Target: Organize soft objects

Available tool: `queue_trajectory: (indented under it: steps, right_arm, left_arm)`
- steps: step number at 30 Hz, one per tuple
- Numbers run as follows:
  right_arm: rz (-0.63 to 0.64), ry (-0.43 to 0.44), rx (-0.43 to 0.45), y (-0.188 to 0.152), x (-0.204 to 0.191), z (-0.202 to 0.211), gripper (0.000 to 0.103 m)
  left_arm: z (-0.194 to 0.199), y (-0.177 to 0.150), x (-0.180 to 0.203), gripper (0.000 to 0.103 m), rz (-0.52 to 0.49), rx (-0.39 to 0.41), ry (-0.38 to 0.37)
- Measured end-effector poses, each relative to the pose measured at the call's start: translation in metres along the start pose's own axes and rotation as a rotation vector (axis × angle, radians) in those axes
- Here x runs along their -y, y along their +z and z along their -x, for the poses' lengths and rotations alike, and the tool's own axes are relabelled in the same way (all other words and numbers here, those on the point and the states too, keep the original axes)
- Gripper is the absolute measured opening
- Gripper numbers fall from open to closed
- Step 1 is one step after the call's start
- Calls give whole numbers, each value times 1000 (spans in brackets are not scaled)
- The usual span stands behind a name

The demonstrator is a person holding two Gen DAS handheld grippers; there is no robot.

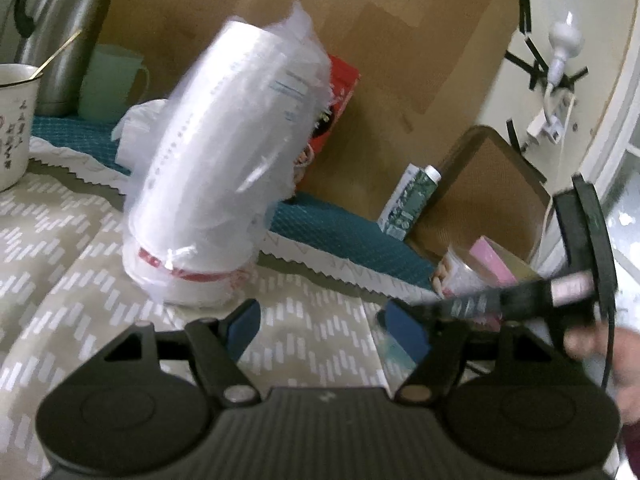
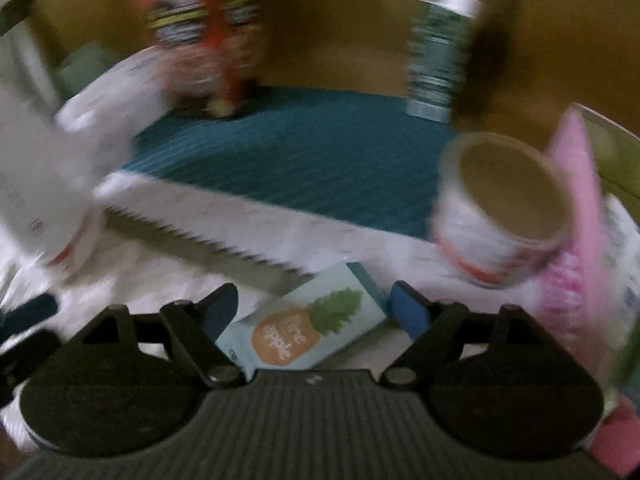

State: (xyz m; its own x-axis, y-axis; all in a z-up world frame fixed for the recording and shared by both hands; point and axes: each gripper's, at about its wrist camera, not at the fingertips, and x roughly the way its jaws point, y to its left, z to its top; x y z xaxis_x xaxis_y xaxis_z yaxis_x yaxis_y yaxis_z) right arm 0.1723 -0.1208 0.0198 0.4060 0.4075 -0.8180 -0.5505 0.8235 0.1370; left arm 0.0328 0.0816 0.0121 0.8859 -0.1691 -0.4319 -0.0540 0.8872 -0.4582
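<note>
A sleeve of white disposable cups in a clear plastic bag (image 1: 224, 160) stands tilted on the patterned tablecloth (image 1: 80, 240), just beyond my left gripper (image 1: 324, 330). That gripper is open with nothing between its blue pads. In the right wrist view a small light-blue pack with a pineapple print (image 2: 304, 328) lies flat on the table between the fingers of my right gripper (image 2: 314, 310). The jaws stand wide on either side of the pack and are open. The same bagged cups (image 2: 60, 180) appear blurred at the left.
A paper tub with a red band (image 2: 500, 208) leans against a pink pack (image 2: 576, 220) at the right. At the back stand a red snack bag (image 2: 200, 32), a green-white carton (image 2: 440, 52), a brown board (image 1: 400, 40), a mug (image 1: 12, 120), a steel flask (image 1: 60, 40) and a green cup (image 1: 108, 80).
</note>
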Motion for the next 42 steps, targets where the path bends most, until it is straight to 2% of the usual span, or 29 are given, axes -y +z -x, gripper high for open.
queue_trajectory:
  steps: [4, 5, 9, 12, 14, 16, 18, 20, 22, 25, 29, 31, 34, 36, 39, 42]
  right_arm:
    - [187, 113, 10, -11, -46, 0, 86]
    - [213, 132, 18, -13, -52, 3, 83]
    - [131, 58, 129, -24, -51, 21, 86]
    - [22, 114, 158, -45, -51, 31, 90]
    - [16, 133, 152, -55, -61, 28, 91]
    - [66, 88, 185, -65, -78, 24, 91]
    - [140, 58, 225, -75, -90, 27, 82]
    - [164, 114, 226, -78, -89, 33, 55]
    - [185, 122, 236, -87, -89, 41, 47]
    - [201, 128, 262, -105, -87, 51, 46]
    - [127, 211, 269, -128, -76, 63, 46]
    - [59, 270, 271, -134, -72, 66, 46]
    - [-55, 394, 260, -138, -67, 66, 46]
    - [-91, 438, 264, -142, -68, 69, 45]
    - [-131, 451, 293, -147, -61, 75, 45]
    - [-155, 442, 345, -157, -46, 95, 45]
  left_arm:
    - [9, 2, -8, 71, 46, 53, 14]
    - [11, 3, -10, 71, 58, 63, 15]
    - [13, 5, -14, 71, 81, 78, 22]
    - [11, 6, -15, 71, 86, 65, 25]
    - [10, 6, -15, 71, 85, 61, 26]
    - [10, 5, -15, 71, 80, 58, 30]
    - [10, 4, -14, 71, 73, 52, 29]
    - [8, 4, -12, 71, 64, 39, 17]
    - [7, 3, -11, 71, 56, 15, -6]
    - [10, -2, -8, 68, 48, -32, -44]
    - [35, -20, -8, 68, 129, -130, -104]
    - [44, -27, -3, 67, 140, -175, -106]
    - [50, -31, 9, 48, 114, -215, -85]
    - [47, -34, 18, 27, 76, -232, -35]
    - [41, -32, 27, 26, 99, -248, -58]
    - [37, -21, 59, 26, 35, -231, -101]
